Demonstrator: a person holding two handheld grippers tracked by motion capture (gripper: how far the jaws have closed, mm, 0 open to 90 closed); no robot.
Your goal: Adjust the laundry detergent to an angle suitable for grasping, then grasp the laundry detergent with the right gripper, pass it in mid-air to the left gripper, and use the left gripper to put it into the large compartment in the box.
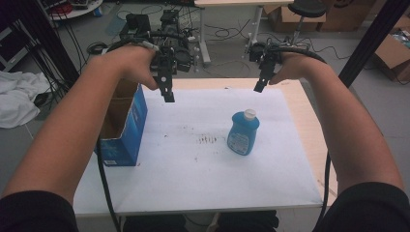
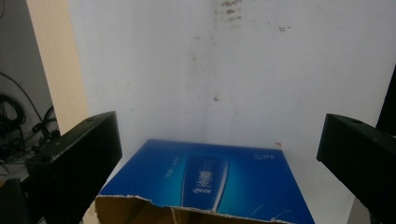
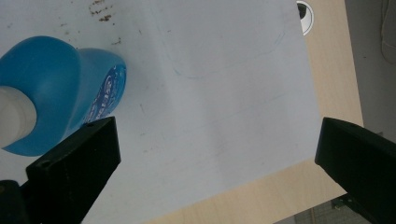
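Hovering wide open, both tools hold nothing.

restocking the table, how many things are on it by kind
box: 1
bottle: 1
white sheet: 1
total: 3

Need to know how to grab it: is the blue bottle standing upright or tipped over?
Upright. The blue bottle stands on its base on the white sheet, white cap on top.
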